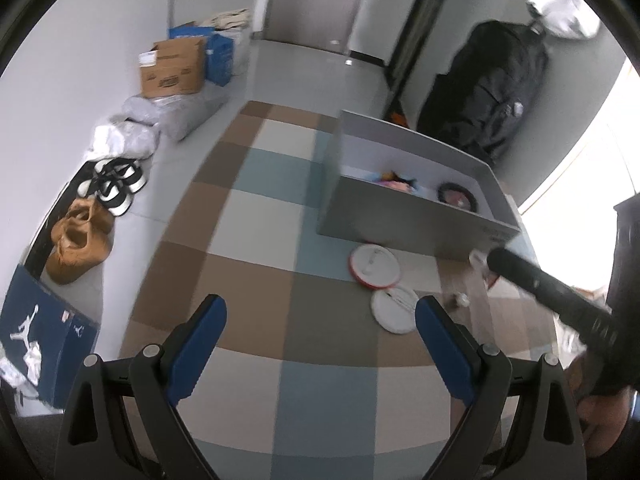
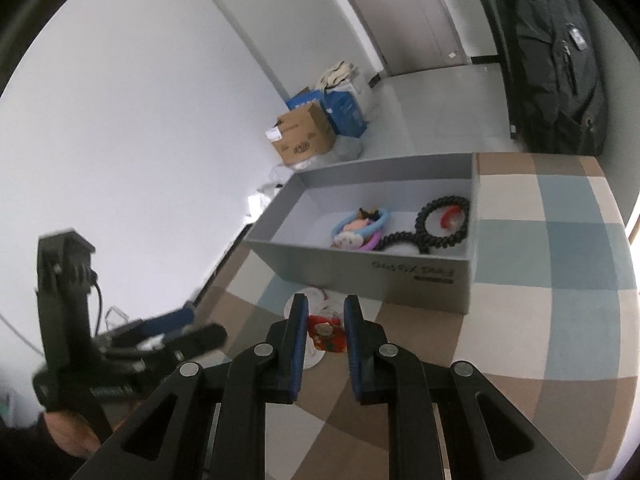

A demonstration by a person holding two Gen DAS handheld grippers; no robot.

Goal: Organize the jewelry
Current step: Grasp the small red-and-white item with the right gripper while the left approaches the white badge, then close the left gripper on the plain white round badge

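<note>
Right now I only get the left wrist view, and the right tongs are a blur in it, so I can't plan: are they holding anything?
Observer: Yes, the right tongs look shut on a red ornament, just in front of the grey box.
Operator: What's in the box? I barely see over its rim.
Observer: Two black spiral hair ties lie side by side at one end.
Operator: Any room left?
Observer: A pastel bundle lies beside them. The end nearer the white wall shows bare floor.
</note>
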